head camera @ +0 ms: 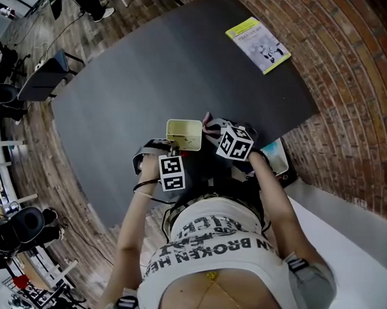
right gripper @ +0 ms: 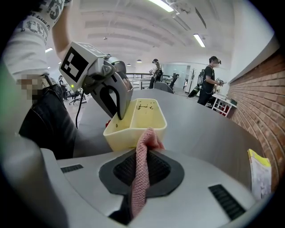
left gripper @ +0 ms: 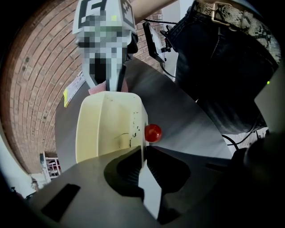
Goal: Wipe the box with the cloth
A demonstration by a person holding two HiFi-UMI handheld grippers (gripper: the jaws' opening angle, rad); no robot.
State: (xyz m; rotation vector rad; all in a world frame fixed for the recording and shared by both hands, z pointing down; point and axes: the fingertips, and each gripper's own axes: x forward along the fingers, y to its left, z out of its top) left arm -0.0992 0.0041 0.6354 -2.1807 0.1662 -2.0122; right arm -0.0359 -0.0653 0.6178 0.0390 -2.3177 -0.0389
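A pale yellow open box (head camera: 184, 134) stands on the dark table (head camera: 152, 73) near its front edge, close to the person. My left gripper (head camera: 175, 147) is shut on one side wall of the box (left gripper: 107, 124), and the thin wall runs between its jaws (left gripper: 143, 153). My right gripper (right gripper: 144, 153) is shut on a pink cloth (right gripper: 141, 169). The cloth's folded tip touches the box's near rim (right gripper: 136, 133). In the head view, the right gripper (head camera: 211, 130) is at the box's right side. The left gripper view shows the cloth (left gripper: 96, 89) hanging beyond the box.
A small red ball (left gripper: 152, 132) lies on the table beside the box. A yellow-green booklet (head camera: 258, 44) lies at the table's far right. A tablet-like device (head camera: 277, 157) sits at the right table edge. People (right gripper: 213, 75) stand far off in the room.
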